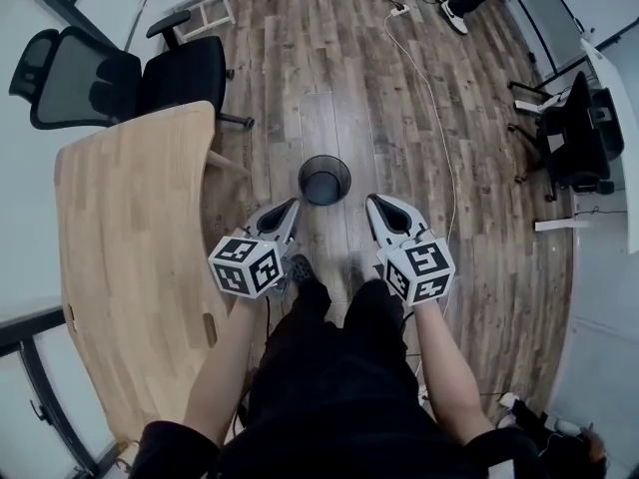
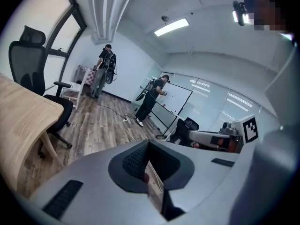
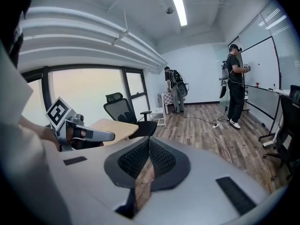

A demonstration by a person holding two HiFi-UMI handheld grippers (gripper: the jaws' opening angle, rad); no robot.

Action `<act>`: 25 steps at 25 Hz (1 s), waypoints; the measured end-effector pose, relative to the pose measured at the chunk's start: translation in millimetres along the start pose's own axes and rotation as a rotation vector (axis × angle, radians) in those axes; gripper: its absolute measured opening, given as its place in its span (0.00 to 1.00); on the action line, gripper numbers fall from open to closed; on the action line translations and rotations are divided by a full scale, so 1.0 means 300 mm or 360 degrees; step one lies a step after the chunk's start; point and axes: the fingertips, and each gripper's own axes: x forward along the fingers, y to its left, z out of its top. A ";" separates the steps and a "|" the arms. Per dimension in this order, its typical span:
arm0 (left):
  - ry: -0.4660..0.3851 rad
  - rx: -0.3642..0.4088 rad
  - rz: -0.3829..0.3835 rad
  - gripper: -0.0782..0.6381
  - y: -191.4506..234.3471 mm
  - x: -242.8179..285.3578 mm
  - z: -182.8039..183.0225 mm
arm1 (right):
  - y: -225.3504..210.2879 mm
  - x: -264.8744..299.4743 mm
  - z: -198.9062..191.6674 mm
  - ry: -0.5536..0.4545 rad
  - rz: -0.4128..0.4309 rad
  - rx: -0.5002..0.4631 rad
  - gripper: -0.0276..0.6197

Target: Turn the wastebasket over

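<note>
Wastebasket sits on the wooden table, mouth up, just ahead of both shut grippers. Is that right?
No. The wastebasket stands on the floor, right of the table, not on it; the head view shows this. The rest holds: mouth up, just ahead of the left gripper and right gripper, both shut.

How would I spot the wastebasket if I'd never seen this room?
Start at the pale wooden table on the left. On the plank floor just right of it stands the wastebasket. It is the only round black container, open end up.
</note>
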 end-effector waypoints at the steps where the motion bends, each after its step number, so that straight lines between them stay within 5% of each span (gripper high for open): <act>1: 0.0011 -0.0011 0.0000 0.13 0.005 0.009 -0.005 | -0.004 0.011 -0.008 0.0014 0.0002 0.0000 0.09; 7: 0.0026 -0.0123 0.0028 0.13 0.050 0.062 -0.022 | -0.058 0.089 -0.044 0.0108 0.0065 -0.0017 0.09; 16: -0.0037 -0.0221 0.0229 0.13 0.001 0.206 -0.055 | -0.239 0.167 -0.032 0.0141 0.0309 -0.0096 0.09; 22: -0.0046 -0.0300 0.0375 0.13 0.012 0.344 -0.109 | -0.362 0.237 -0.115 0.0212 0.0408 -0.0078 0.09; 25: -0.0104 -0.0345 0.0354 0.13 0.027 0.413 -0.134 | -0.398 0.280 -0.185 0.0264 0.0425 -0.0069 0.09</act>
